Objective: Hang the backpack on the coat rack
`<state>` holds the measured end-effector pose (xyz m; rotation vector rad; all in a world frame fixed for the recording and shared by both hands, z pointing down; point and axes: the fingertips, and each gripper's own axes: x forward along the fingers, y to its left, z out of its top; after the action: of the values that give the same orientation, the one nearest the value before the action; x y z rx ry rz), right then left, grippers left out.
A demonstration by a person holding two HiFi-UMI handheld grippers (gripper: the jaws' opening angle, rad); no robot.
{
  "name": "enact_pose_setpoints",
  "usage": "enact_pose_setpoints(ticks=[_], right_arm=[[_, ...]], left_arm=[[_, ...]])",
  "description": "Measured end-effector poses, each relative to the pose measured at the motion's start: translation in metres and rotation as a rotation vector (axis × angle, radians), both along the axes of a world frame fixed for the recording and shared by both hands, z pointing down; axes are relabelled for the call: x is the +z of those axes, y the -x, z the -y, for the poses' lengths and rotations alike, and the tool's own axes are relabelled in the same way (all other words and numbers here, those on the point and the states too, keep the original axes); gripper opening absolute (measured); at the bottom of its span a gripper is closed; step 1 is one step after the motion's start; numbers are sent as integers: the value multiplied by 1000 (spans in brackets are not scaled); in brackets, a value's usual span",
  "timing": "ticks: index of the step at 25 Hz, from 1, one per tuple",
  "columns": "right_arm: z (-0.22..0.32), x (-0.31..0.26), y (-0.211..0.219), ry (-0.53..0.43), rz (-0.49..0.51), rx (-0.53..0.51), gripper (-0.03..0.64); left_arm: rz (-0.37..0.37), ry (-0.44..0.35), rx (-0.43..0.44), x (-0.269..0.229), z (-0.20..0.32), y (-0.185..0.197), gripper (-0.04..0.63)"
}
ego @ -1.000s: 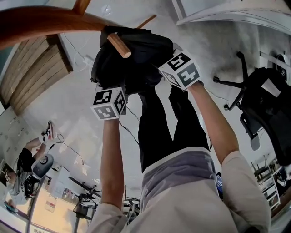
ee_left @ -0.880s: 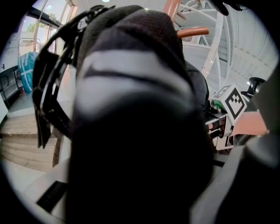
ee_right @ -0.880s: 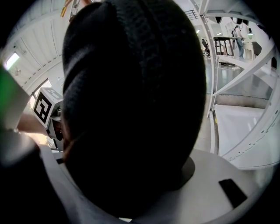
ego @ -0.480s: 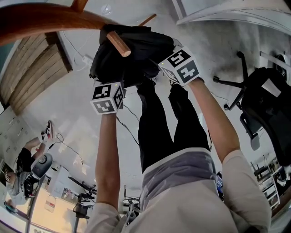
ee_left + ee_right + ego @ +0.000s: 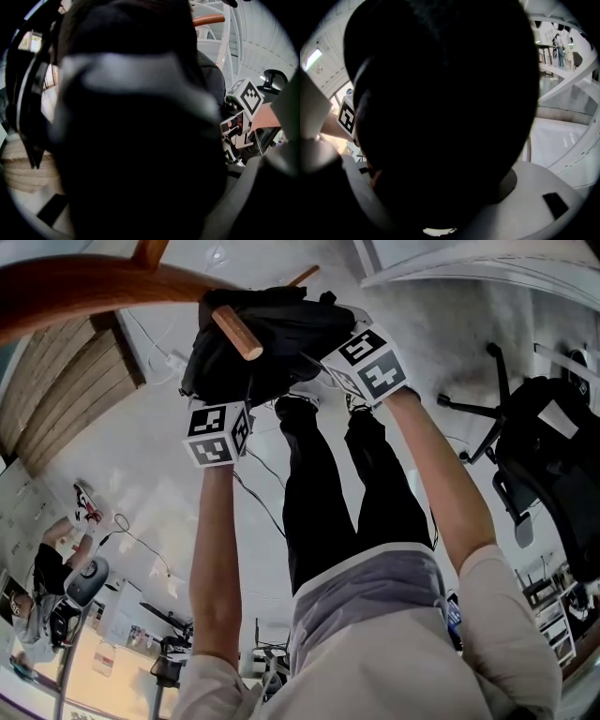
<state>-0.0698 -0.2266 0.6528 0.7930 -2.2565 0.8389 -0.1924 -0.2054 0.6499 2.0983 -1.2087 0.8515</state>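
A black backpack (image 5: pixel 281 338) bunches against the wooden peg (image 5: pixel 236 332) of the coat rack (image 5: pixel 94 285) at the top of the head view. My left gripper (image 5: pixel 217 432) sits just under the bag's left side and my right gripper (image 5: pixel 370 362) against its right side. Both sets of jaws have just been opening. Dark backpack fabric (image 5: pixel 136 140) fills the left gripper view and hides the jaws. Black fabric (image 5: pixel 440 108) likewise covers the right gripper view. Whether any pad presses on the bag does not show.
A black office chair (image 5: pixel 548 451) stands at the right. The person's dark trouser legs (image 5: pixel 328 493) run down the middle. Wooden slats (image 5: pixel 70 395) lie at the left, with another person (image 5: pixel 47 582) beyond. The left gripper view shows a rack arm (image 5: pixel 208 19).
Both marker cubes and the backpack have shifted slightly up and left in the head view. The left cube has drawn closer under the bag.
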Motion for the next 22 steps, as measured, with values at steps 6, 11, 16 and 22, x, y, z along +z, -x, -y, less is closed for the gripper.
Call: enact_pose_setpoints(ticks=[6,11,16,22], right_arm=[[0,3,-3,17,-28,-7,309],[4,7,-6,15,-50,18,331],[4,5,-14,19,-51,43,371],[4,-3,-26,34,-25,97,378]], left_arm=[[19,5,10,2,2,2,209],[39,9,20,4,3,4,237],[66,44,10,9,-2,6,300],[35,53,-50,6,-6,4,321]])
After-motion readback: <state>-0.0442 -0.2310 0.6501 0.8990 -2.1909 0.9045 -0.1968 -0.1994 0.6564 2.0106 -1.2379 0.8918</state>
